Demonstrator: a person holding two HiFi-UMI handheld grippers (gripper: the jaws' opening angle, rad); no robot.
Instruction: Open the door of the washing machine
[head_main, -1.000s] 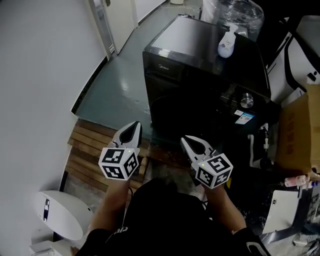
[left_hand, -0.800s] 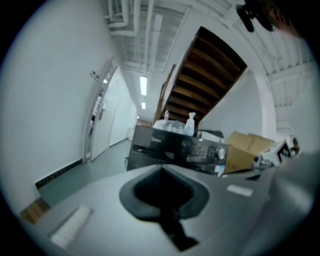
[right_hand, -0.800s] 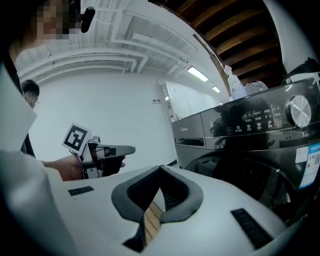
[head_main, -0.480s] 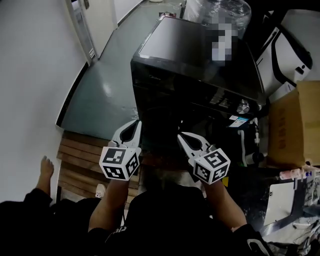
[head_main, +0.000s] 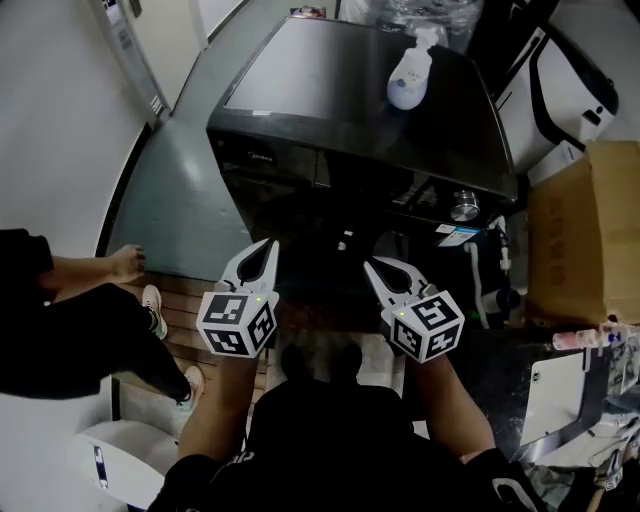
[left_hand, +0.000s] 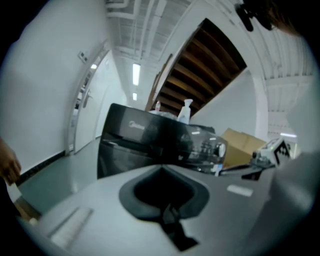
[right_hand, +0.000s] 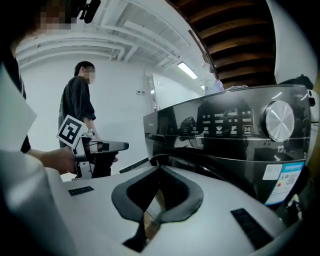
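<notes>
Gap separates left gripper (head_main: 268, 246) and right gripper (head_main: 370, 265), both closed empty, near washing machine (head_main: 350, 100) front edge, door (head_main: 300, 222) seemingly shut.

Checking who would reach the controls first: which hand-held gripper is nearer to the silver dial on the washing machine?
Right. In the head view the right hand-held gripper is below and left of the dial; the left hand-held gripper sits much farther to the left.

place: utility room | washing machine (head_main: 350, 120), cardboard box (head_main: 580, 230), under stairs
</notes>
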